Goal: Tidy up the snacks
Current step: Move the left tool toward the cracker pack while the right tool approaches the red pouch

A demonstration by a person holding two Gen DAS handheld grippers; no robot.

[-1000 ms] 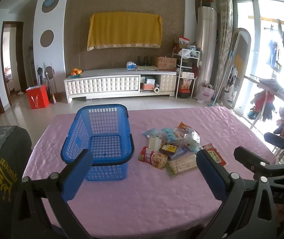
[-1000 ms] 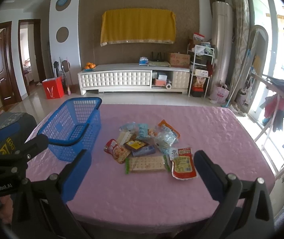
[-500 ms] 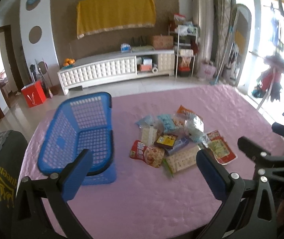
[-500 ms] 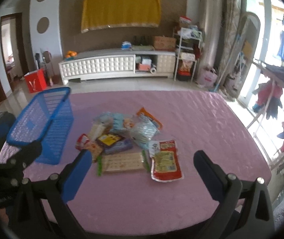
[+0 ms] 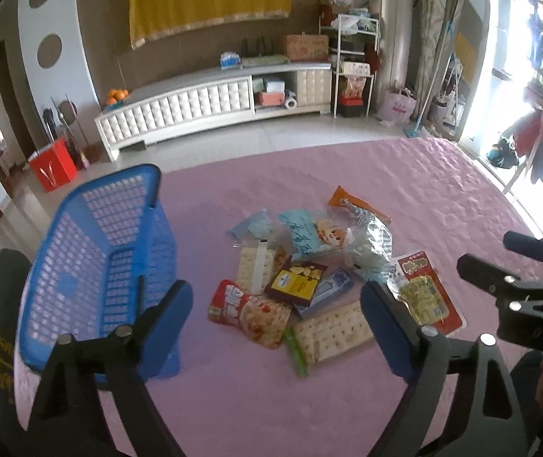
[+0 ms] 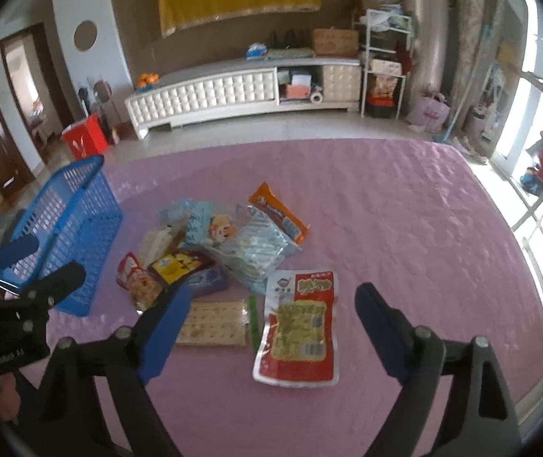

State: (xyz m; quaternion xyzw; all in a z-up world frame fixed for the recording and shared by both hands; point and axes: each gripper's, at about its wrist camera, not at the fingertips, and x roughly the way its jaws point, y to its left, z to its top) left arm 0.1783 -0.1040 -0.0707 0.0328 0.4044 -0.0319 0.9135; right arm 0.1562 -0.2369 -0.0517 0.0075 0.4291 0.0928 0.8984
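1. A table with a pink cloth (image 5: 347,400) carries a blue plastic basket (image 5: 92,266) and a pile of snack packets (image 5: 309,266).
2. The basket stands near the left edge of the tabletop. It looks empty, and nothing touches it.
3. The snack pile lies around the middle of the tabletop, just to the right of the basket but apart from it.
4. At the near side of the pile lies a flat cracker pack (image 6: 214,323) with a green end. Just to its right is a red pouch (image 6: 298,331) with a yellow-green picture, and this one lies nearest to the right gripper.
5. On the left side of the pile there is a red and white bag (image 5: 248,316), partly under a dark packet with a yellow label (image 5: 296,282).
6. Further back lie pale blue bags (image 6: 252,251), one with a cartoon face, and an orange packet (image 6: 279,213) at the far end.
7. The left gripper (image 5: 275,323) hovers above the near left part of the pile. Its jaws are closing, but they are wide apart and grasp nothing.
8. The right gripper (image 6: 271,327) hovers above the cracker pack and the red pouch. Its jaws are closing too, and the pads press on nothing.
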